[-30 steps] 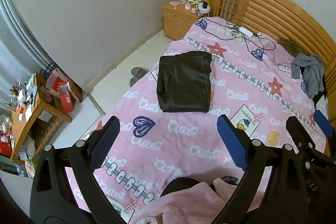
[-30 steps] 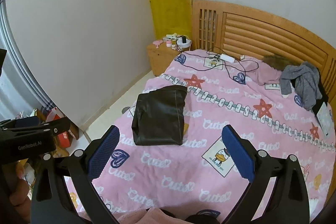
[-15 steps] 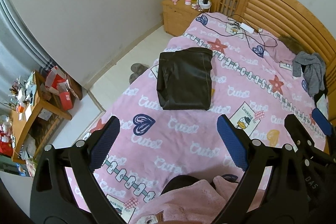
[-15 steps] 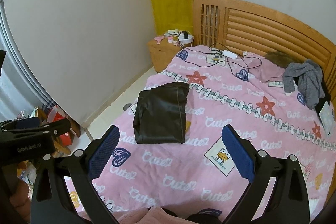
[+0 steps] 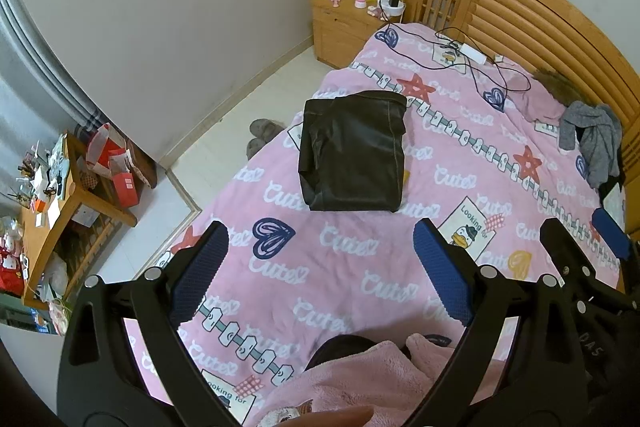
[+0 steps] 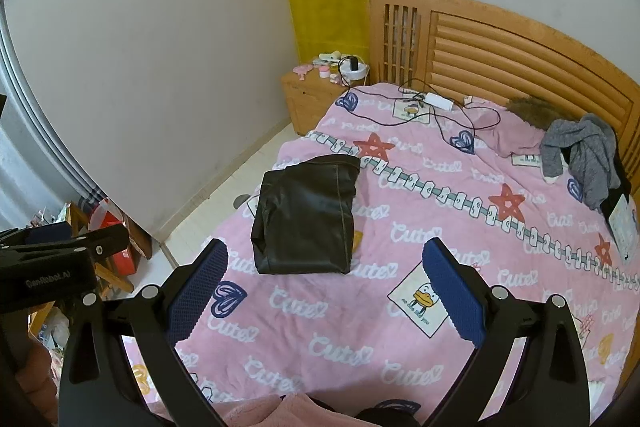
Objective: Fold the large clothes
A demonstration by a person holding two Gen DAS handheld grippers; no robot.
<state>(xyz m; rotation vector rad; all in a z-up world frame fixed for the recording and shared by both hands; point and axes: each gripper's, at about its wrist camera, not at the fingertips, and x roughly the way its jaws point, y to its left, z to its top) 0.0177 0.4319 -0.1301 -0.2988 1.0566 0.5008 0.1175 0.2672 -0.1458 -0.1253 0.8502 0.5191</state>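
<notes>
Both left tongs (image 5: 320, 267) and right tongs (image 6: 324, 287) are held wide open above the bed (image 5: 360, 267), nothing gripped. Folded black garment (image 5: 352, 151) is laid flat mid-bed, well apart from both.

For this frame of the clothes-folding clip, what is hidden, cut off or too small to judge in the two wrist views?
- Underside and inner layers of the folded black garment: covered by its own top layer, both views.
- Grey garment by the headboard: crumpled, type unclear; dark item beneath it mostly covered.
- Small items on the nightstand: too small to identify.
- Pink fleece: cut off by the bottom edge, left wrist view.
- Cluttered side table: distorted at the fisheye rim.
</notes>
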